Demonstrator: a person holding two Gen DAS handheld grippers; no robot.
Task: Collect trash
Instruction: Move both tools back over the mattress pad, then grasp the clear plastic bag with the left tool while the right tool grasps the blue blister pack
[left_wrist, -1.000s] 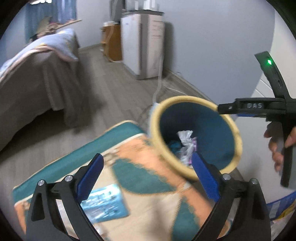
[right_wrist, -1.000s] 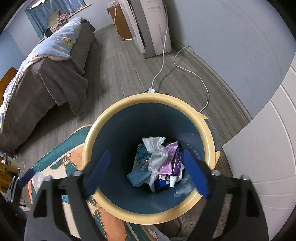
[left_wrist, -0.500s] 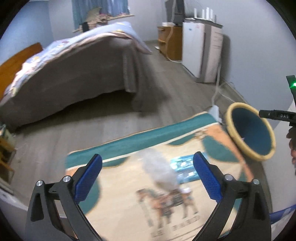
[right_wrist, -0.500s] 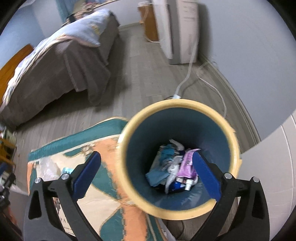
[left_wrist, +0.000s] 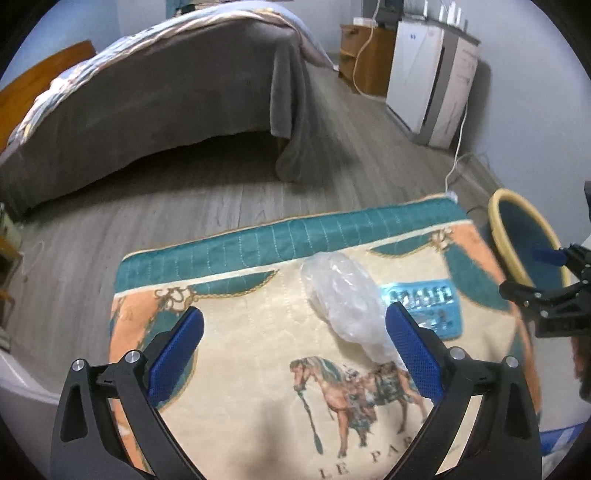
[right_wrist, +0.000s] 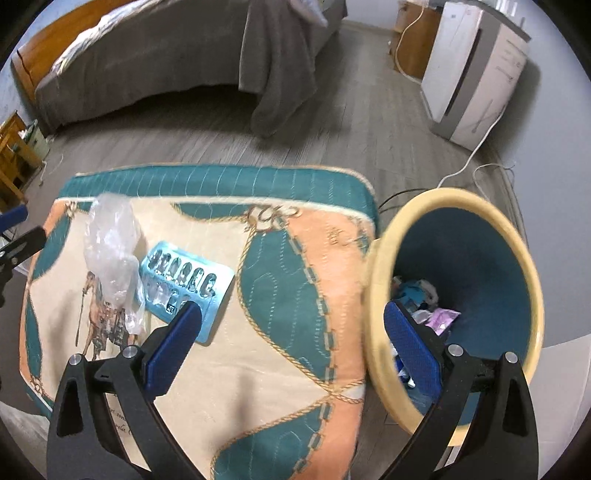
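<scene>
Both grippers swing away from the bin and back over the mat, where two pieces of trash wait.

A second ago both cameras looked at the trash bin (right_wrist: 458, 306); now the left gripper (left_wrist: 293, 345) faces the crumpled plastic bag (left_wrist: 345, 299) and blue blister pack (left_wrist: 424, 304) on the quilted mat (right_wrist: 266, 258), so another pickup looks next. The right gripper (right_wrist: 291, 345) hangs between mat and bin. Both sets of jaws are spread, holding nothing. Motion blur smears the bin rim; the bin's contents are partly hidden behind one finger.
</scene>
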